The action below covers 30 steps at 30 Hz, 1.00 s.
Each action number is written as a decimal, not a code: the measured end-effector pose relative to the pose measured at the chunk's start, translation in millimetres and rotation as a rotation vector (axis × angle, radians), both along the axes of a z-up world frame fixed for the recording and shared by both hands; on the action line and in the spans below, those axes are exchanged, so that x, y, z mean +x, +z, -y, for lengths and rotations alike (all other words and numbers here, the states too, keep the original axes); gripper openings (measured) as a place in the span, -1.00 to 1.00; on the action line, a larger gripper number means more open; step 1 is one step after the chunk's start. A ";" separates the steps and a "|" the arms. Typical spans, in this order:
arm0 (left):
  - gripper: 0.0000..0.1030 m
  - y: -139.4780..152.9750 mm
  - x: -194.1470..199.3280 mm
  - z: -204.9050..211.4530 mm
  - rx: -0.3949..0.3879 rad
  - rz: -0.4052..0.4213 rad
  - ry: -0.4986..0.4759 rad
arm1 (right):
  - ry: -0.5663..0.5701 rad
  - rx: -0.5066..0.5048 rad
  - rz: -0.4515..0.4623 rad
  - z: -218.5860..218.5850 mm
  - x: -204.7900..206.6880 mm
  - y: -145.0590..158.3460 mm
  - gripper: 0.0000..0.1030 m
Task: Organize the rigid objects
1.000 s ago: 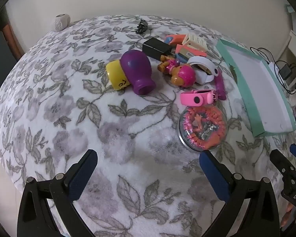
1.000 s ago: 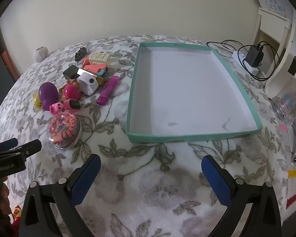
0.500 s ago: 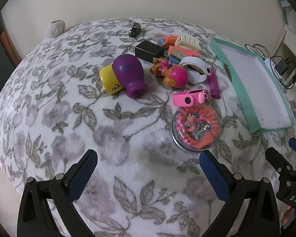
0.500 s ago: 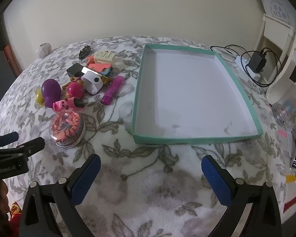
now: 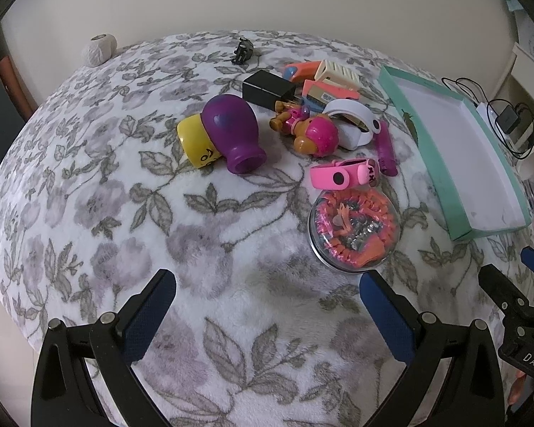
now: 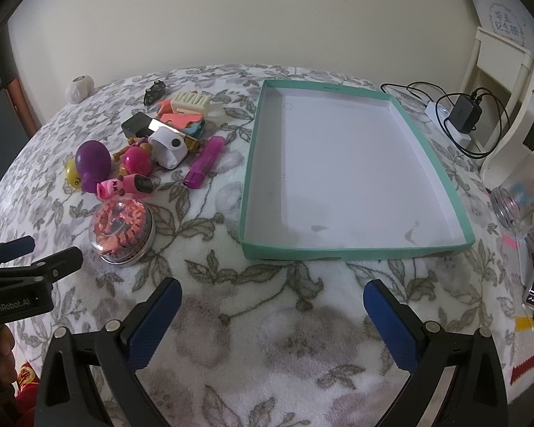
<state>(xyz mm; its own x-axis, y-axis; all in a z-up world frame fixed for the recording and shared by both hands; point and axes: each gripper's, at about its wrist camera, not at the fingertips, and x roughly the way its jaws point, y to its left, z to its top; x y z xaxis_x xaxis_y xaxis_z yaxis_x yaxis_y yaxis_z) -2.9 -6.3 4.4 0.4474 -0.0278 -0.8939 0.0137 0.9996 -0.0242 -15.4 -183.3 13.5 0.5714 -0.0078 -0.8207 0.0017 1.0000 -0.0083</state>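
Toys lie in a loose heap on the flowered blanket that covers the worktop, just left of a shallow teal box whose white inside holds nothing. In the heap, a purple vase-shaped toy lies on its side touching a yellow cup, a brown figure with a pink helmet lies beside a white ring-shaped piece, and a black block, orange pieces and a cream comb-like piece sit behind them. A pink strap lies nearest the front, touching a round clear case full of orange and pink bits, and a purple stick lies between the heap and the box. A small black clip and a white ball rest well apart at the far edge. The left gripper hovers over bare blanket before the heap, fingers spread wide and holding nothing; the right gripper hovers before the box, likewise spread and unloaded. Beyond the box are a charger with cables and a glass jar.
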 end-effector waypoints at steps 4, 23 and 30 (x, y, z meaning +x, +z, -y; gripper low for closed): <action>1.00 -0.2 0.4 0.0 -0.001 -0.001 0.001 | 0.001 0.001 -0.001 -0.1 -0.2 -0.3 1.00; 1.00 5.5 4.4 0.8 0.032 0.013 -0.002 | -0.013 -0.007 0.027 4.5 -1.0 6.3 1.00; 1.00 49.3 31.4 -10.6 0.027 0.031 0.034 | 0.019 -0.012 0.101 4.3 12.6 57.1 1.00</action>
